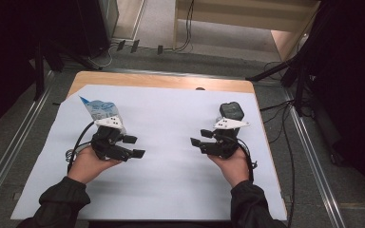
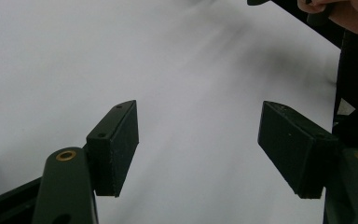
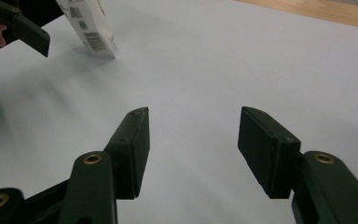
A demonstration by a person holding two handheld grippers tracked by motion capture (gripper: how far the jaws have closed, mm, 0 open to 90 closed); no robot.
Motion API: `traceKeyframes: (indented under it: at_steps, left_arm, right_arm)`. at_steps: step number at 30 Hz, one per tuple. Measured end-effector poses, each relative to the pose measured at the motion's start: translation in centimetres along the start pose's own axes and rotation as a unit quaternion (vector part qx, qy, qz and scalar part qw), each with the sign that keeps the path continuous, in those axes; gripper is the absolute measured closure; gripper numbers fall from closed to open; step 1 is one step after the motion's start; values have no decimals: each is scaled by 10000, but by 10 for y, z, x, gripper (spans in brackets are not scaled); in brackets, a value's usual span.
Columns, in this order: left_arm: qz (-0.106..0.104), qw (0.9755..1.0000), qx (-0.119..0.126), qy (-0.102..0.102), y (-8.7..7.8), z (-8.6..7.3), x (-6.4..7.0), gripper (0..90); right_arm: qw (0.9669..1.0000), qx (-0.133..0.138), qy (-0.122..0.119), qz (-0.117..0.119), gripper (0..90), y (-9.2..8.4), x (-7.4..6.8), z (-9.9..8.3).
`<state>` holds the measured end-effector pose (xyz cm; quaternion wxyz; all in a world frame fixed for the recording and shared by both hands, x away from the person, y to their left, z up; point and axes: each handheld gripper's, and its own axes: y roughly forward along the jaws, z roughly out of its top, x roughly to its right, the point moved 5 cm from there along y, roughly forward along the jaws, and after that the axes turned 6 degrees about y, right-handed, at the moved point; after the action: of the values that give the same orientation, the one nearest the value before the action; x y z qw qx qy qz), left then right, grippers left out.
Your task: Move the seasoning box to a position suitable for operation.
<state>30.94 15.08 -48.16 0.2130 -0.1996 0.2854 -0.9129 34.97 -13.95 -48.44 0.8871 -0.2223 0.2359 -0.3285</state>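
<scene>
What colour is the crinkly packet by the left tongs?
The packet is blue and white, clearest in the high view.

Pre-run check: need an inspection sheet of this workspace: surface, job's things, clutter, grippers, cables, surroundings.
Surface: white sheet over a wooden table, bare in the middle.
Job's things: blue-and-white packet beyond the left gripper; dark object beyond the right gripper, too small to identify.
Clutter: nothing seen.
Grippers: left gripper open, nothing between the jaws; right gripper open, nothing between the jaws.
Cables: one trails from each gripper; more cables on the floor at right.
Surroundings: dark stands, wooden furniture behind.
</scene>
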Motion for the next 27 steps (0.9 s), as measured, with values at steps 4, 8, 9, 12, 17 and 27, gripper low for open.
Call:
traceKeyframes:
  at_steps: [4,8,9,12,17,27]
  left_arm:
    - [41,10000,-19,8,-1,0,1,300]
    - [104,9999,-87,25,-2,-1,4,300]
    - [109,9999,-85,58,-3,0,5,300]
    - [110,9999,-59,53,-3,0,7,300]
    - [74,9999,-44,57,-4,-1,8,299]
    - [6,10000,-3,45,-5,-1,11,297]
  right_arm:
    - [10000,-11,-8,-40,449,-2,2,4]
    - [10000,41,-6,-72,445,-3,7,8]
    - [9999,48,-10,-94,436,-3,10,10]
    - [9999,97,33,-117,428,-2,13,12]
    - [9998,-25,51,-198,426,0,20,14]
    - [9991,58,194,-375,430,1,34,23]
